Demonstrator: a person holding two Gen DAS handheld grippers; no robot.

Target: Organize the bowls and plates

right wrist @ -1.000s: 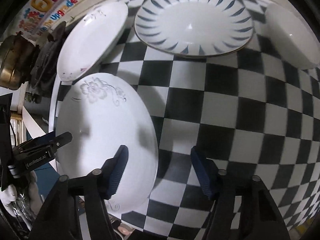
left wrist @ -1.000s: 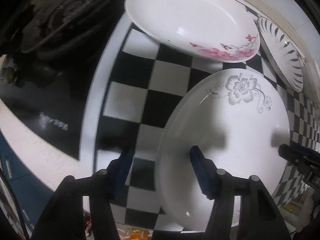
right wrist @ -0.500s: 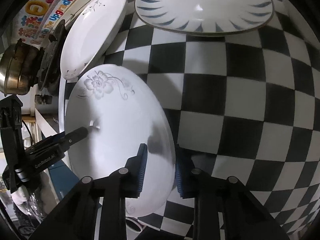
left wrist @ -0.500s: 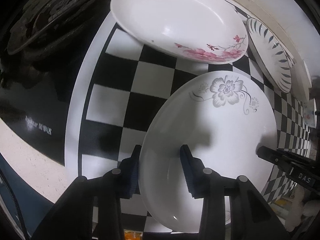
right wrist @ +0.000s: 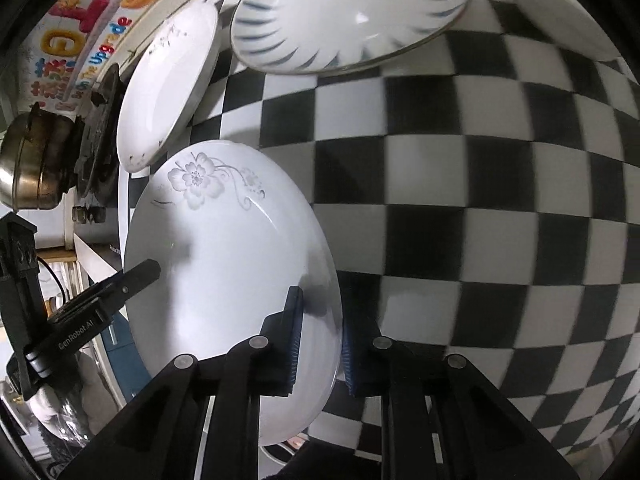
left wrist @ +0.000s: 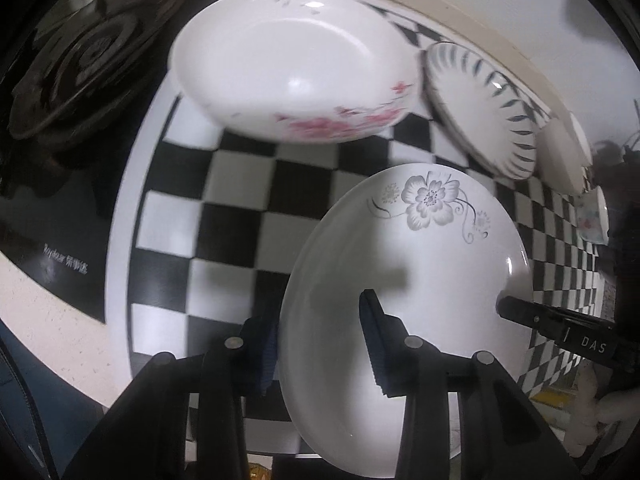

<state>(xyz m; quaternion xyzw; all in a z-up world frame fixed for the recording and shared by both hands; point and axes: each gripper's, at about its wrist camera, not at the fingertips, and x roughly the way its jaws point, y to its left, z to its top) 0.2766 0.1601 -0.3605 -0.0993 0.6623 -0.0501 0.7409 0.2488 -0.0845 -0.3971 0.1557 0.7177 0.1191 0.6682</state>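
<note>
My right gripper [right wrist: 318,344] was clamped on the right rim of the grey-flowered plate [right wrist: 224,256], one pad above the rim and one beneath. At the plate's left edge my left gripper [right wrist: 140,274] pinched the opposite rim. On the checkered desk [right wrist: 480,200] farther off lay a blue-striped plate [right wrist: 348,16], and left of it a plain white plate [right wrist: 168,88] beside the stove [right wrist: 98,136].

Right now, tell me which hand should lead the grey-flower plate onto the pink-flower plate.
Left. The left gripper holds the grey-flower plate by the rim nearer the pink-flower plate; the right gripper grips the far rim, so it should probably follow.
</note>
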